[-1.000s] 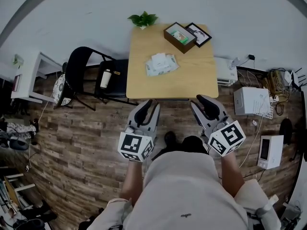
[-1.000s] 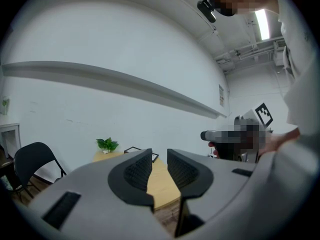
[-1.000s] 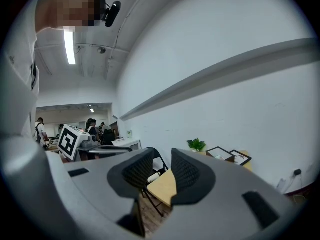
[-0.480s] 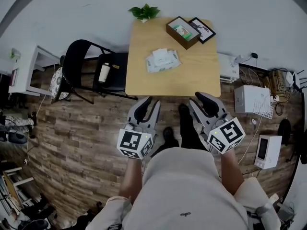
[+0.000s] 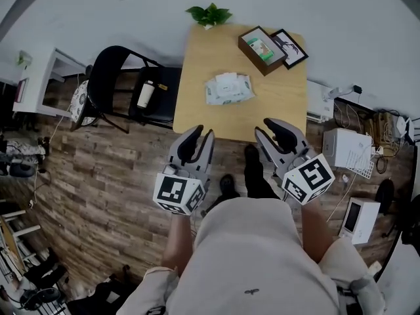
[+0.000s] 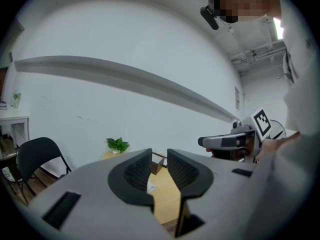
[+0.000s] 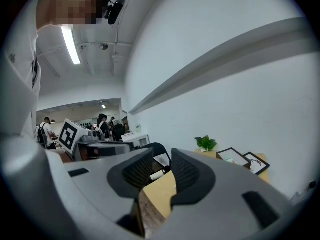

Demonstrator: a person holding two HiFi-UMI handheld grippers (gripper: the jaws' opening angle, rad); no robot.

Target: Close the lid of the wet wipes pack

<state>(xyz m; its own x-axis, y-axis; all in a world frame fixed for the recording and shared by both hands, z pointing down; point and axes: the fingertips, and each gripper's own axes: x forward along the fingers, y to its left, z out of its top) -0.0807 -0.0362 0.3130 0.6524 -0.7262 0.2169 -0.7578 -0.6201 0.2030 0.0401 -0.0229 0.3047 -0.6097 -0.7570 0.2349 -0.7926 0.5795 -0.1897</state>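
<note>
Both jaw pairs stand a little apart and empty: our left gripper [image 5: 197,134] and right gripper [image 5: 272,126] hover at the near edge of the wooden table [image 5: 197,104]. Wet wipes pack [image 5: 228,88] lies mid-table, well apart from us, lid seemingly flipped up. Nothing done yet; we judge reach and press-down both remain.

a light wooden worktop [image 5: 275,113] stood on a wood-plank floor [image 5: 118,169]. a wet wipes pack [image 5: 228,88] lay near its middle, apart from the rest. a small green plant [image 5: 210,14] sat at the far edge, and by the far right corner an open brown box [image 5: 262,50] lay with a framed picture [image 5: 291,48] just beside it
</note>
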